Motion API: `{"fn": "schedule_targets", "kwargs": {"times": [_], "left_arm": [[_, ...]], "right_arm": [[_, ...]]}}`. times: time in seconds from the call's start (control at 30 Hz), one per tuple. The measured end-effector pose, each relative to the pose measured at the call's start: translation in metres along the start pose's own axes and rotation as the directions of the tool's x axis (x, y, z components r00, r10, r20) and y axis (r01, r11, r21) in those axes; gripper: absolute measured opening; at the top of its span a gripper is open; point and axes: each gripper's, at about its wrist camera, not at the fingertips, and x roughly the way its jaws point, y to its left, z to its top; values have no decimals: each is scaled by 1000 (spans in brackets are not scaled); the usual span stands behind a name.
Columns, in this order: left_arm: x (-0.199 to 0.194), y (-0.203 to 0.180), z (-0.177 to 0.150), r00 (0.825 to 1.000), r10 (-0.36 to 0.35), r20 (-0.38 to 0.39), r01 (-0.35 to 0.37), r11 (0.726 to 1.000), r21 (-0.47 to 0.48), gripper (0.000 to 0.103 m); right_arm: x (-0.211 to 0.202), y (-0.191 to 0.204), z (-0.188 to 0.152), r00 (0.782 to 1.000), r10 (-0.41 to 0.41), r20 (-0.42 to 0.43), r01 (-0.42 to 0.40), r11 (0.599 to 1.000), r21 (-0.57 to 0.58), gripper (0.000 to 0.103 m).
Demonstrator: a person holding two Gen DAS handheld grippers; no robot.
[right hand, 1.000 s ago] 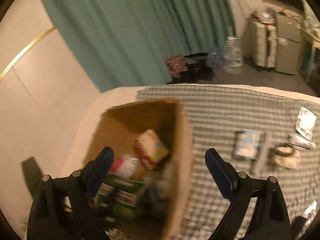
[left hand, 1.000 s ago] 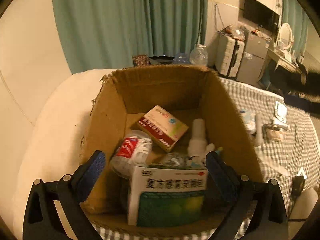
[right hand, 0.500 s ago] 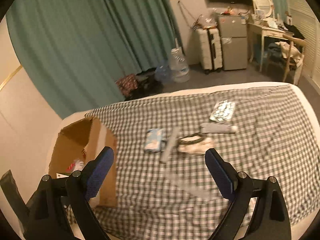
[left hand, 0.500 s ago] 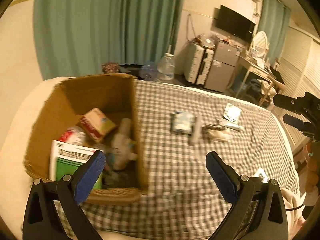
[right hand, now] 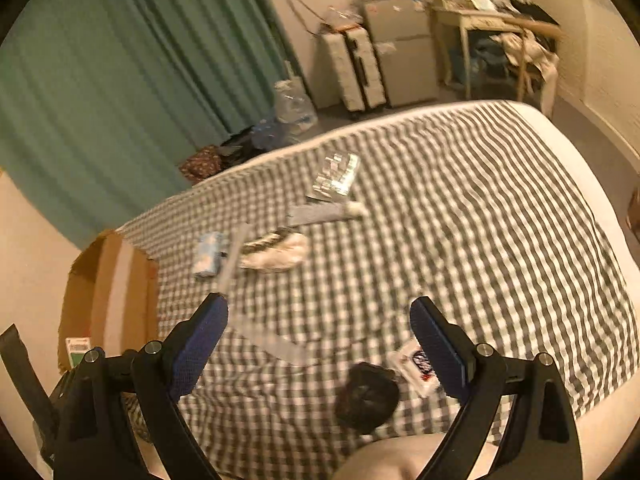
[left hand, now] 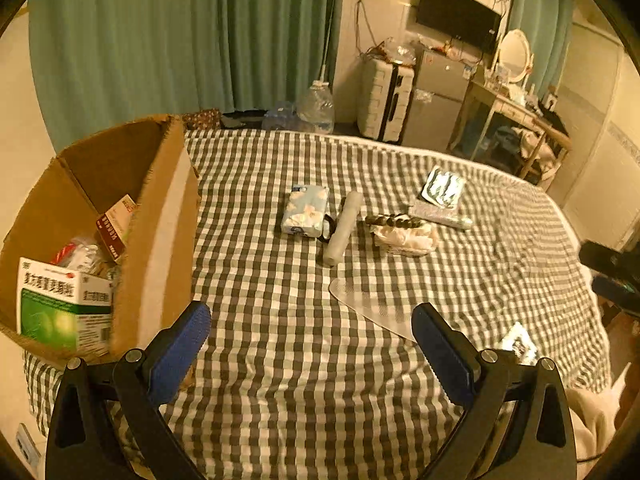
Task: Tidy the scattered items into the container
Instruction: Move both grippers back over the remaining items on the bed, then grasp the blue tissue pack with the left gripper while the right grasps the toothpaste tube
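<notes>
- Step in hand, as I judge it: reaching for the next loose item on the checked bedcover [left hand: 280,360]; several pieces lie outside the cardboard box [left hand: 160,216].
- Box sits at 9 o'clock in the left wrist view, already holding a green-and-white medicine carton [left hand: 60,300], a red-edged carton [left hand: 116,220] and a crumpled bottle.
- Loose items cluster around 12 to 1 o'clock: blue floral tissue pack [left hand: 305,210], pale tube [left hand: 344,227] just beside it, bead string on a white wad [left hand: 402,232], blister sheet [left hand: 444,188]. A clear flat bag [left hand: 372,306] lies nearer.
- Right wrist view: dark round object [right hand: 366,396] and small white packet [right hand: 416,364] at 6 o'clock, near the bed edge.
- Advice: take one item at a time; the flat bag likely needs an edge pinch, or it will slide.
- Left gripper [left hand: 312,352]: spread wide, holding nothing, above bare cloth.
- Right gripper [right hand: 318,344]: spread wide, empty; view blurred.
</notes>
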Motion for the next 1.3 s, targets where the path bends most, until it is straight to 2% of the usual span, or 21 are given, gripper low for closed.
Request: {"fn": "schedule_targets", "kwargs": {"times": [0.27,0.47,0.53,0.63,0.73,0.87,0.93,1.0,1.13,1.17,1.2,1.23,1.27,1.3], "left_arm": [[57,0,15,998,47,-32,-48,998,-27,103],[106,13,38,994,89,-58,-93,993,-69,103],[122,18,47,993,94,-69,-100,991,-85,103],[148,23,61,989,116,-88,-124,989,-86,103],[174,23,74,986,124,-112,-132,988,-74,103],[203,19,82,985,110,-131,-119,991,-62,103],[217,15,82,983,103,-149,-111,993,-46,103],[230,13,81,981,108,-160,-114,993,-31,103],[243,11,81,983,95,-156,-102,994,-40,103],[243,11,82,985,89,-147,-96,995,-39,101],[242,11,82,987,85,-138,-91,995,-37,88],[239,11,82,988,84,-128,-89,996,-30,80],[236,10,83,989,82,-122,-84,996,-18,65],[232,7,83,989,80,-124,-81,997,-3,54]], "right_arm": [[35,-45,0,994,-71,-79,79,992,96,93],[74,-47,12,992,-94,-89,103,989,102,93],[88,-41,20,995,-72,-74,79,993,90,93],[111,-31,36,998,-53,-38,54,998,24,93],[137,-17,54,997,-65,-40,60,991,-121,93],[171,-4,82,995,-94,-44,77,950,-303,93],[188,2,89,993,-89,-72,55,924,-380,93],[204,7,92,990,-71,-120,14,907,-421,92],[229,11,90,981,37,-192,-110,917,-384,91],[239,11,87,976,34,-216,-115,920,-375,90],[245,11,84,973,21,-231,-109,921,-375,83],[253,11,78,963,1,-268,-107,918,-381,75],[253,13,73,966,-21,-259,-91,907,-412,74],[251,16,68,967,-43,-251,-76,892,-446,67]]}}
